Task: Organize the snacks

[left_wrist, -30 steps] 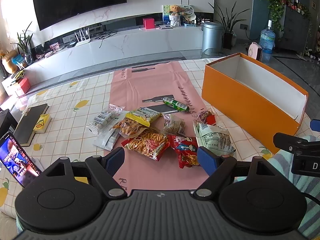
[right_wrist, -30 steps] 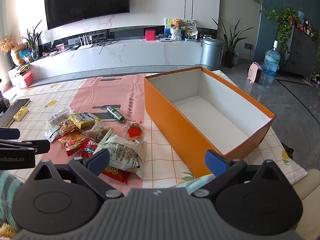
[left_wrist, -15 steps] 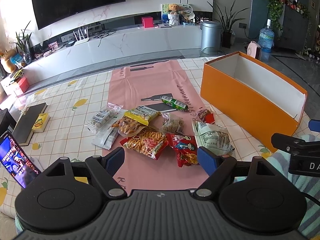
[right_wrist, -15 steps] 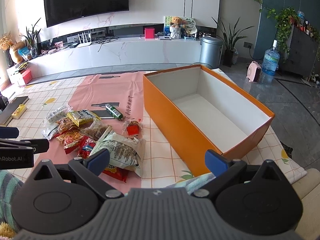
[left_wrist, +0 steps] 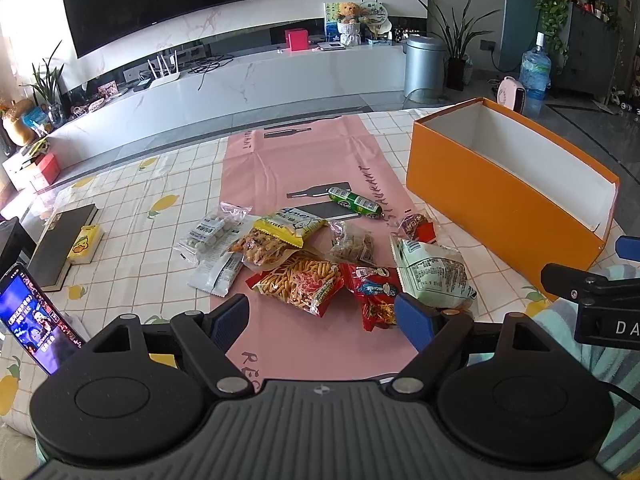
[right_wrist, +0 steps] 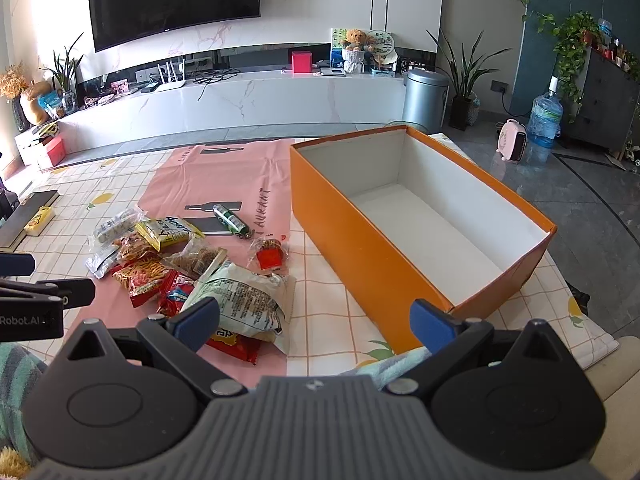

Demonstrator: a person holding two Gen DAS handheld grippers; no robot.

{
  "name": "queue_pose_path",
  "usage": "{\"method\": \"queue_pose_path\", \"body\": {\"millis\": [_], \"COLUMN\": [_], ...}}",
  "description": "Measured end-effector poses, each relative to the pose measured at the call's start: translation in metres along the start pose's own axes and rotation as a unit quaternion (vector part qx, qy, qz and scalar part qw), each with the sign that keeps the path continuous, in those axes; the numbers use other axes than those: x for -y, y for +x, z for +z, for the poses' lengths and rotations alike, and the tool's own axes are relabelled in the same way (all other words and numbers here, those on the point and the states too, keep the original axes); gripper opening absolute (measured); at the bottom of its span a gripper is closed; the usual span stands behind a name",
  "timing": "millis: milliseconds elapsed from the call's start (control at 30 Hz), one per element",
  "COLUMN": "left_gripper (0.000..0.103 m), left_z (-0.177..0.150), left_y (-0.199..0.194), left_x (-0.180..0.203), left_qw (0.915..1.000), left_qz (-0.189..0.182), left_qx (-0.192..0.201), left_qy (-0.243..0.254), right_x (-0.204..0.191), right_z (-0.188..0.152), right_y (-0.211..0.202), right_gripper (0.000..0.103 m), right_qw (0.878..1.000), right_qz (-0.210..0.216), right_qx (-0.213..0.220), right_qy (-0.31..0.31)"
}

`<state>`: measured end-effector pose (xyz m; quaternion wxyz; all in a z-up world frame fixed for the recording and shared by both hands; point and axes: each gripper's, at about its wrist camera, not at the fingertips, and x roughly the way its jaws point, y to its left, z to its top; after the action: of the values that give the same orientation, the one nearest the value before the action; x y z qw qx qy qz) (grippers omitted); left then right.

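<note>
Large curved TV (left_wrist: 156, 2) mounted on white marble-veined wall (right_wrist: 316, 0). Long low white console (right_wrist: 240, 98) set beneath; router (left_wrist: 164, 74), red box (right_wrist: 301, 62) and teddy bear (right_wrist: 355, 38) placed on top. Metal bin (right_wrist: 424, 98) stood at console's right end, potted plant (right_wrist: 464, 76) just beside. Water jug (right_wrist: 545, 118) and small pink heater (right_wrist: 514, 142) seen on grey tiled floor (right_wrist: 580, 184). Dark cabinet (right_wrist: 608, 100) at far right, trailing vine (right_wrist: 572, 46) draped over it. Room lit by bright daylight.
</note>
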<state>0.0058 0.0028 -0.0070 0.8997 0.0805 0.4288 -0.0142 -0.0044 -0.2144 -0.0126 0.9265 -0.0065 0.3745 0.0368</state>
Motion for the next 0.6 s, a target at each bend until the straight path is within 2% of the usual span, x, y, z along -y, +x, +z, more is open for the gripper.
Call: {"method": "queue_pose_path", "body": {"millis": [133,233,333,400,500,567,600], "left_gripper": [0.093,0.086,0.076,0.064,0.049,0.048,0.048], "left_z": [0.001,0.001,0.000,-0.001,-0.003,-0.004,-0.004], "left_y": [0.002,0.003,0.007,0.011,0.020,0.026,0.029], "left_x": [-0.003,-0.004,-0.008,-0.012,-0.016,-0.020,-0.023], "left_qw": [1.0000,1.0000,0.9999,0.9998,0.9995,0.9991,0.9977], "left_qz": [-0.007,-0.006,-0.011,-0.018,-0.029,-0.039,-0.058], "left_qx": [0.005,0.007,0.013,0.007,-0.005,-0.009,-0.017], "left_qy": [-0.004,-0.001,0.000,-0.002,-0.005,-0.015,-0.029], "right_x": [-0.001,-0.001,-0.002,-0.003,-0.008,-0.011,-0.012], "right_z": [0.001,0.001,0.001,0.001,0.000,-0.001,-0.001], "right_y": [0.004,0.008,0.012,0.015,0.022,0.029,0.032], "right_gripper": [0.098,0.098,0.098,0.098,0.085,0.078,0.078], "right_qw": [1.000,1.000,1.000,1.000,0.999,0.999,0.998], "right_qz": [0.001,0.005,0.012,0.020,0.036,0.044,0.050], "right_qx": [-0.003,-0.006,-0.011,-0.014,-0.023,-0.032,-0.036], "right_qy": [-0.001,-0.001,0.000,0.001,-0.003,-0.004,-0.001]}}
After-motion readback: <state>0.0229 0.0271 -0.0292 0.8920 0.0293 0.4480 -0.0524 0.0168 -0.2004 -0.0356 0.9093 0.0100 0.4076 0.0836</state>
